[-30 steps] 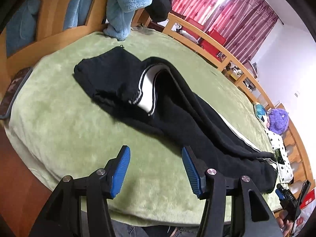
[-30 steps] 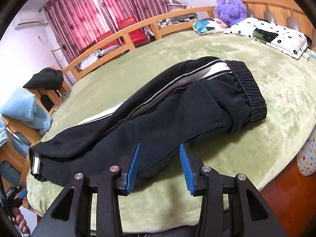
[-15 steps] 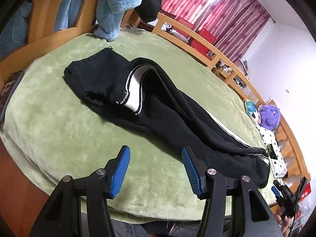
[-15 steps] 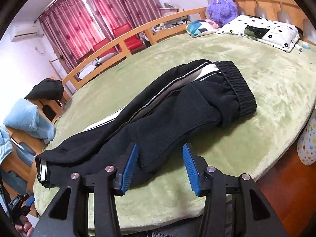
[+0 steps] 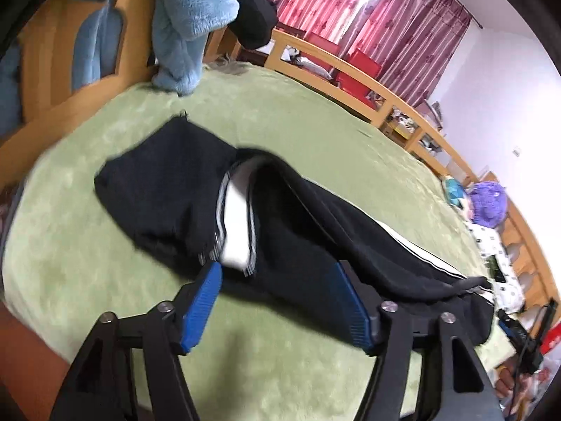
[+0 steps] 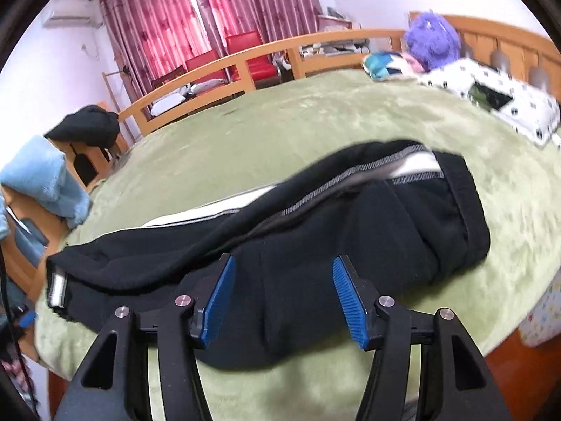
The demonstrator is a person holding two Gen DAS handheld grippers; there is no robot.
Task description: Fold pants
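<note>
Black pants (image 5: pixel 301 231) with a white side stripe lie lengthwise on the green bed cover (image 5: pixel 87 252), legs stacked on each other. In the left wrist view the leg cuffs are nearest; my left gripper (image 5: pixel 277 277) is open and empty, its blue pads just above the near edge of the leg ends. In the right wrist view the pants (image 6: pixel 315 245) show with the elastic waistband (image 6: pixel 470 210) at the right. My right gripper (image 6: pixel 282 275) is open and empty, hovering over the hip part near the front edge.
A light blue fleece garment (image 5: pixel 189 17) and a black item (image 5: pixel 252 10) hang on the wooden footboard. A purple plush toy (image 6: pixel 431 40) and a spotted pillow (image 6: pixel 498 94) lie at the headboard. A wooden rail (image 6: pixel 245 66) runs along the far side. The bed's front edge is close below both grippers.
Both grippers have moved forward and down toward the pants, which now fill more of each view. Both stay open. The pants have not moved.
</note>
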